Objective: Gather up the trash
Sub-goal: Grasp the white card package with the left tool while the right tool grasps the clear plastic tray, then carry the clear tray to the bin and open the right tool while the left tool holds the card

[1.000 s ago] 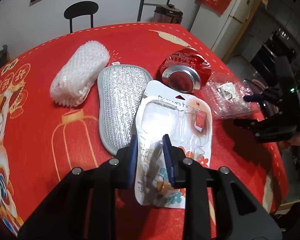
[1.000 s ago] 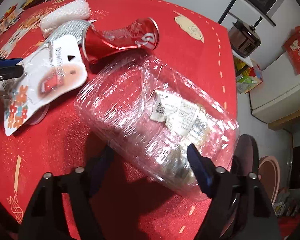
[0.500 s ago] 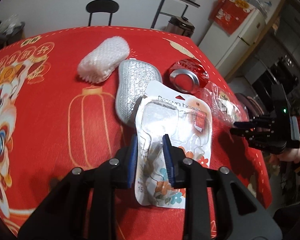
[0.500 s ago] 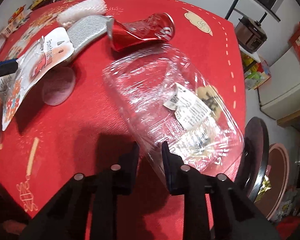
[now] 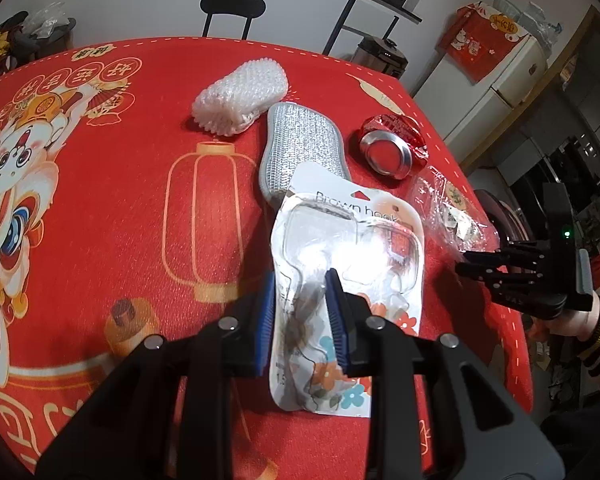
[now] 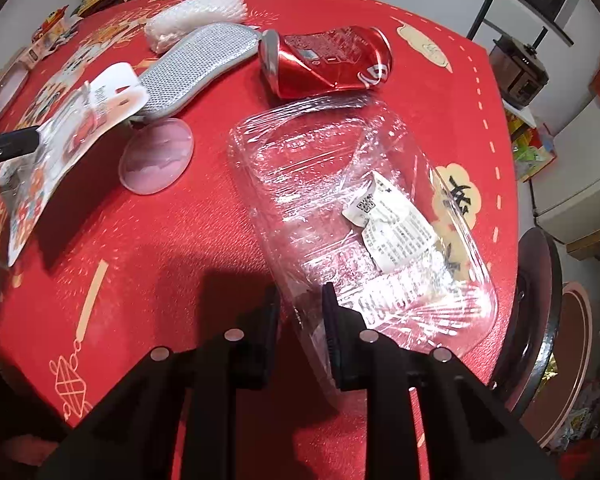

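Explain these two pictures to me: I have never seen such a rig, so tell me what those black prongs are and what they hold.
No robot here: a person carries a hand-held gripper in each hand, with a camera looking along its two fingers. The left hand-held gripper is shut on a hook blister pack. The right hand-held gripper pinches the edge of a clear plastic tray. On the red tablecloth also lie a crushed red can, a silver scouring pad and a bubble wrap roll.
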